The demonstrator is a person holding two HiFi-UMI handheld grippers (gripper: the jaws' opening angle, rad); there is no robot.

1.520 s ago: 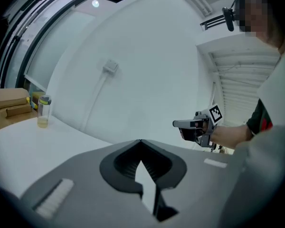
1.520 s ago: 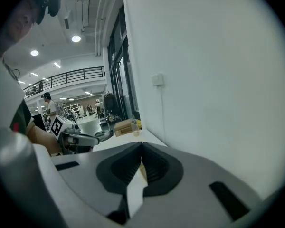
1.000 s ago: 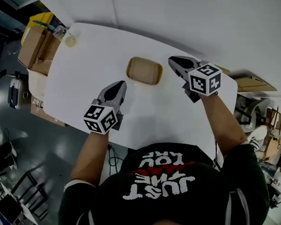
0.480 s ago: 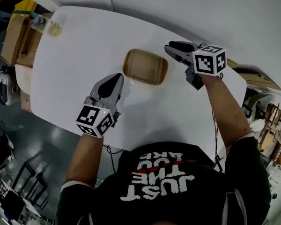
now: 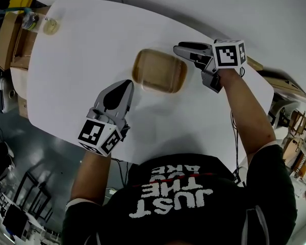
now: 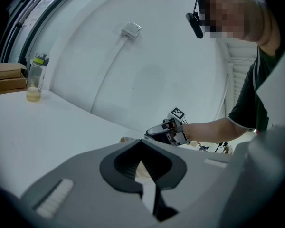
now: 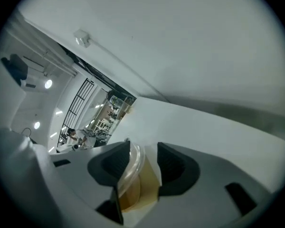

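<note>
Shirt (image 5: 171,200) print reads "JUST THE". The right gripper (image 5: 177,48) has its jaws parted around the brown lidded container's (image 5: 159,70) edge. The left gripper (image 5: 125,84) is closed, empty and near the container.

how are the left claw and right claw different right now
The left claw is shut with nothing in it; the right claw stands apart with the rim of the brown tray between its jaws. The left claw sits beside the tray's left edge, while the right claw comes in from the tray's right side. Both are over the white table and point toward the tray.
</note>
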